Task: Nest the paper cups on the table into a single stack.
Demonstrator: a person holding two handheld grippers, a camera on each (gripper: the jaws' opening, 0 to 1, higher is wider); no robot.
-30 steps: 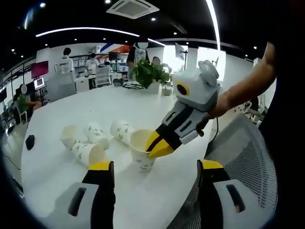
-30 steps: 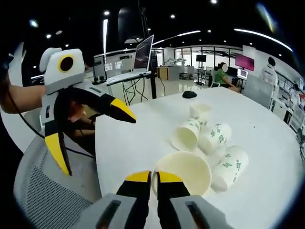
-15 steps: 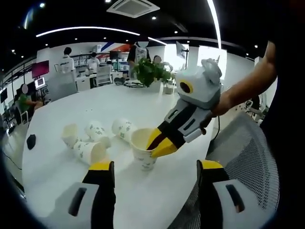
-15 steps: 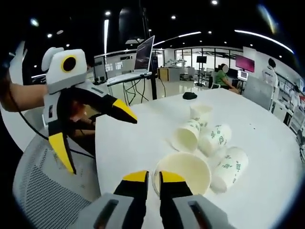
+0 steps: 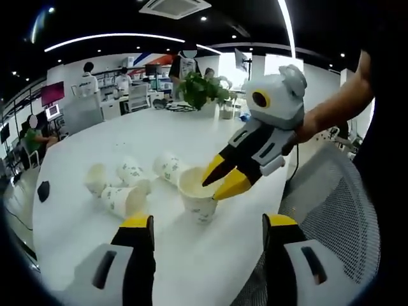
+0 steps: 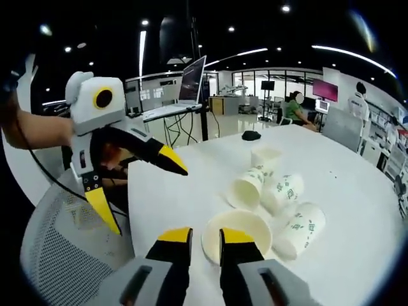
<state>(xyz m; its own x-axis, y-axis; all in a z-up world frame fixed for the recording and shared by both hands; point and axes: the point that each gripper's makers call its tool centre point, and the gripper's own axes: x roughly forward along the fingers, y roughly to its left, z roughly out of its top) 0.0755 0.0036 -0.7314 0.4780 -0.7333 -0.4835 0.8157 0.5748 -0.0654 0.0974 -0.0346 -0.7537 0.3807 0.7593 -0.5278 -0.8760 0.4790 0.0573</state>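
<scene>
An upright paper cup with green print stands on the white table near its front edge. My right gripper comes in from the right, its yellow tips apart on either side of the cup's near rim. In the right gripper view the same cup sits just past my right gripper, which is open with a narrow gap. Several more cups lie on their sides behind it. My left gripper is wide open and holds nothing; it hangs left of the cup.
A grey mesh chair stands at the table's edge. A small black object lies at the far side of the table. A potted plant, a laptop on a stand and seated people are beyond.
My right gripper's jaws have parted from the cup's rim, which they pinched a second ago. The cup stays upright on the table. The left gripper stays open.
</scene>
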